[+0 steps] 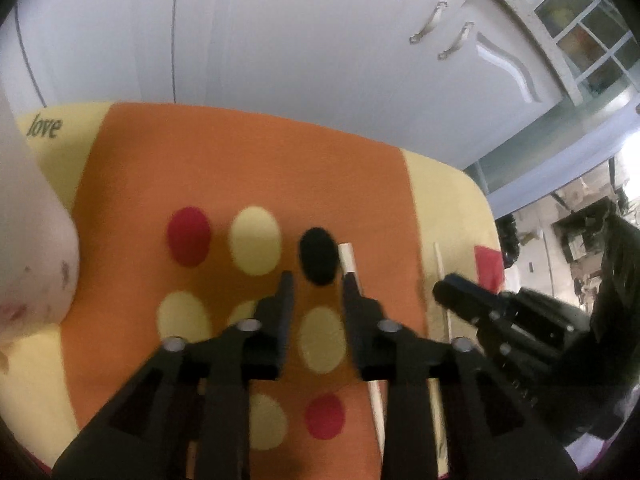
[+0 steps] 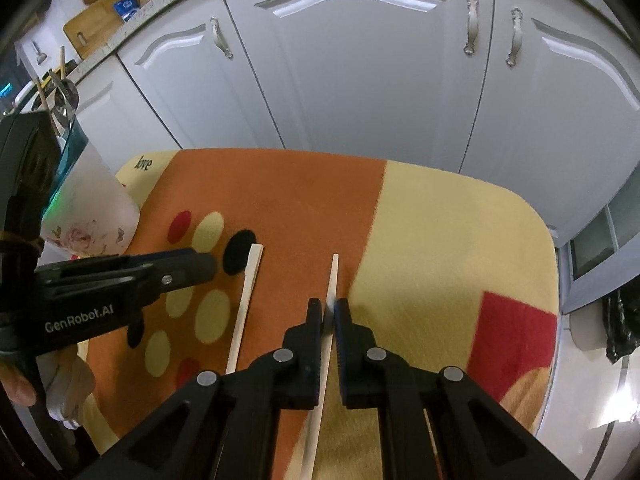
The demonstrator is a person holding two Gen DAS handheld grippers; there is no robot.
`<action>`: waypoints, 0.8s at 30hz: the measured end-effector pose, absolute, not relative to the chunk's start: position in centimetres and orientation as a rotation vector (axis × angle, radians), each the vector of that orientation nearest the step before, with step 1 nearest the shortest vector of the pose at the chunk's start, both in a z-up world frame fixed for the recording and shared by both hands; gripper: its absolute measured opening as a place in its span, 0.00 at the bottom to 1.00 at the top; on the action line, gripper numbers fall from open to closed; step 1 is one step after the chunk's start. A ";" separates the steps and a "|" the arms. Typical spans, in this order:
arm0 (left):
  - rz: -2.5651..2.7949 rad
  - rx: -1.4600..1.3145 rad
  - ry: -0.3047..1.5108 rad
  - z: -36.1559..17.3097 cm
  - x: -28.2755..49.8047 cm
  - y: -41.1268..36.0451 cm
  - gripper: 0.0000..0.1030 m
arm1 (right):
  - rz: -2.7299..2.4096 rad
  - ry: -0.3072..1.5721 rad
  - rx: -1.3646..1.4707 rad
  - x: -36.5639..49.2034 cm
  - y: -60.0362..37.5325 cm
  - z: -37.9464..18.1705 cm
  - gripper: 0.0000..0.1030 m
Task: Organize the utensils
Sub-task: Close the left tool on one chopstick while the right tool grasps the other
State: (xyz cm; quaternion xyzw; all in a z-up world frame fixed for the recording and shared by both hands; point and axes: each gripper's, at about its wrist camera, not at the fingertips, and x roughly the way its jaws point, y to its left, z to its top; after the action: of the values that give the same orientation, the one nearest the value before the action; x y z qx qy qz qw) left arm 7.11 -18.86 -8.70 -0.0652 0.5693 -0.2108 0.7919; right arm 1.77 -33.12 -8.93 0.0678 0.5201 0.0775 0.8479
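Two pale wooden chopsticks lie on an orange and yellow cloth [image 2: 312,208] over a table. My right gripper [image 2: 327,309] is shut on the right chopstick [image 2: 333,276], pinching it near its far end. The left chopstick [image 2: 246,300] lies free beside it. My left gripper [image 1: 316,280] is open and empty, hovering above the cloth with its right finger over the left chopstick [image 1: 349,258]. The right gripper shows at the right of the left wrist view [image 1: 452,292]. A frosted white utensil cup [image 2: 92,212] with a flower print stands at the table's left edge.
White cabinet doors [image 2: 360,80] stand just behind the table. The cup holds several utensils [image 2: 60,96]. A counter with a wooden board [image 2: 104,24] is at the upper left. The table's right edge [image 2: 554,280] drops to the floor.
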 end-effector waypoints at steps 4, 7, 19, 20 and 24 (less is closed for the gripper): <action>-0.444 -0.118 1.236 -9.1 7.6 -20.6 0.30 | 0.170 1.083 0.177 1.4 -33.7 -8.9 0.06; -0.425 -0.067 1.237 -9.8 7.7 -21.7 0.28 | 0.175 1.073 0.193 1.3 -34.0 -8.6 0.06; -0.516 -0.050 1.137 -6.7 5.4 -18.9 0.05 | 0.221 0.988 0.243 -0.8 -33.4 -5.7 0.05; -0.521 -0.060 1.123 -6.0 5.1 -18.1 0.05 | 0.228 0.975 0.240 -1.1 -33.0 -5.2 0.06; -0.529 -0.094 1.064 -3.5 3.4 -15.2 0.04 | 0.249 0.934 0.210 -2.3 -31.3 -3.5 0.05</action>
State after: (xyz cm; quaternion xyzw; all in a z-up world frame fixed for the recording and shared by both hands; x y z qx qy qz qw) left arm 3.44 -15.24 -3.47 -0.0444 0.5009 -0.2493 0.8276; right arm -2.27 -31.35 -3.48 0.1010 0.4484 0.1193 0.8801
